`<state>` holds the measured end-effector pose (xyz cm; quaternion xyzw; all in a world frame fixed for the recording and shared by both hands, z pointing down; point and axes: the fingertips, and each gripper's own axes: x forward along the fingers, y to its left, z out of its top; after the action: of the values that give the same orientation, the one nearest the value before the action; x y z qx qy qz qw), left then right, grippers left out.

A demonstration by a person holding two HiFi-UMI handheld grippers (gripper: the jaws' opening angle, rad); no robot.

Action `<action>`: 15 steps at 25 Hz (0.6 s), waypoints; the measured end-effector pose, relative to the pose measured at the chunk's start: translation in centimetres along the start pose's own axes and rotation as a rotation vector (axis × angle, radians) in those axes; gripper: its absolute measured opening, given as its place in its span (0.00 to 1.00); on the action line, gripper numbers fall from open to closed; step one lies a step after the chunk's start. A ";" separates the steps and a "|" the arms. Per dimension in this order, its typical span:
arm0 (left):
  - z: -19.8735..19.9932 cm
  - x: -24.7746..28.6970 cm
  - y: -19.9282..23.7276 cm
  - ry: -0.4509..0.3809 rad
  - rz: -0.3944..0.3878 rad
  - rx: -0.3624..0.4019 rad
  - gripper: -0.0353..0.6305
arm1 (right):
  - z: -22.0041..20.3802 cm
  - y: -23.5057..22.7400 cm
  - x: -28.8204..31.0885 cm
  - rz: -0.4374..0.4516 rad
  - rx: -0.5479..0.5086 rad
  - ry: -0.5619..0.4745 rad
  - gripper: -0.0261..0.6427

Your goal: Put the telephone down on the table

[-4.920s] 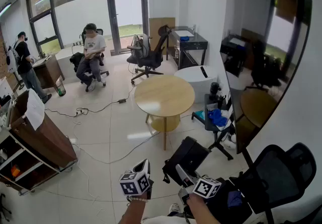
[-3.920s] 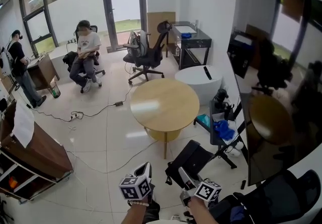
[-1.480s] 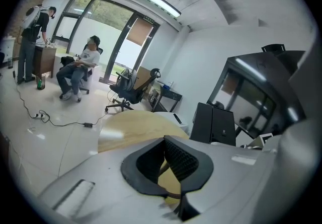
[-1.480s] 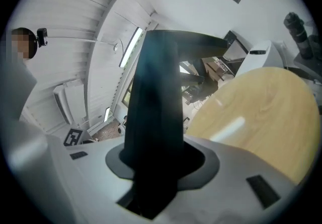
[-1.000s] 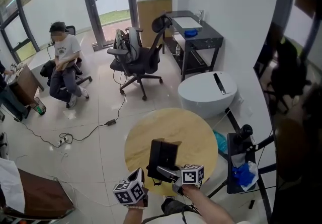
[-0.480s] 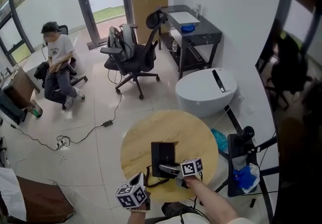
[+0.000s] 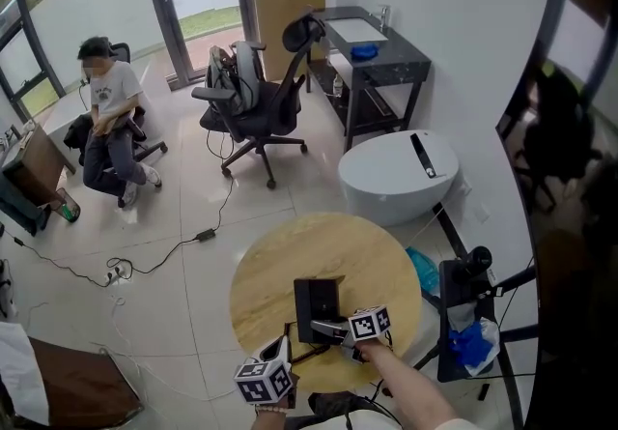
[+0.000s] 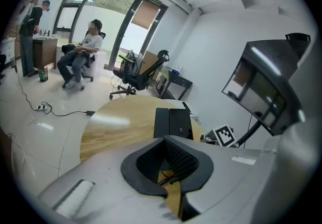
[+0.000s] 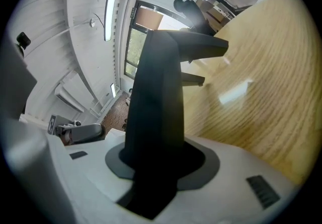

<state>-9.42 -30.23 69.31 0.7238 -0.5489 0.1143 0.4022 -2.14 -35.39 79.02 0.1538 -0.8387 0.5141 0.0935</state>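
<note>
The black telephone [image 7: 317,306] stands tilted over the near part of the round wooden table [image 7: 280,269]. My right gripper [image 7: 331,329] is shut on its lower end, coming in from the right. In the right gripper view the telephone [image 9: 156,92] rises dark from between the jaws of the right gripper [image 9: 158,160], with the tabletop [image 9: 261,102] close beneath. Whether the telephone touches the wood I cannot tell. Its coiled cord [image 7: 301,352] trails toward my left gripper [image 7: 287,346] at the table's near edge. The left gripper [image 8: 164,140] has its tips together, and the cord [image 8: 171,178] shows in the hollow behind them.
A white round side table [image 7: 386,177] bearing a black remote stands beyond the wooden one. A black office chair [image 7: 256,100] and a dark desk [image 7: 372,46] are farther back. A person [image 7: 108,100] sits at the left. A stand [image 7: 468,317] and a large dark screen [image 7: 570,177] are at the right.
I have come across the room to the wooden table. Over the last second my right gripper has sunk with the telephone toward the tabletop, and the left gripper has dropped a little.
</note>
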 end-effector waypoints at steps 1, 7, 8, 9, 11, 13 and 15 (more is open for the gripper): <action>-0.1 0.0 0.0 0.002 0.000 -0.001 0.03 | -0.2 -0.3 0.0 -0.012 -0.007 0.009 0.28; -0.4 0.0 0.5 0.011 0.004 -0.005 0.03 | -0.4 -0.4 0.2 -0.006 0.009 0.010 0.28; -0.4 0.1 0.5 0.011 0.003 -0.006 0.03 | -0.5 -0.5 0.2 -0.010 0.007 0.014 0.29; -0.5 0.1 0.5 0.011 0.003 -0.005 0.03 | -0.5 -0.6 0.1 -0.017 0.004 0.022 0.29; -0.6 0.2 0.4 0.013 0.002 0.001 0.03 | -0.7 -0.7 0.0 -0.045 -0.011 0.047 0.30; -0.6 0.3 0.2 0.017 0.000 0.007 0.03 | -0.8 -1.1 -0.2 -0.078 -0.036 0.067 0.32; -0.6 0.3 0.1 0.021 -0.004 0.009 0.03 | -0.8 -1.3 -0.2 -0.109 -0.053 0.079 0.32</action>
<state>-9.19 -30.01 69.91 0.7253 -0.5429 0.1237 0.4049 -1.49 -35.18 80.43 0.1763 -0.8379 0.4917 0.1584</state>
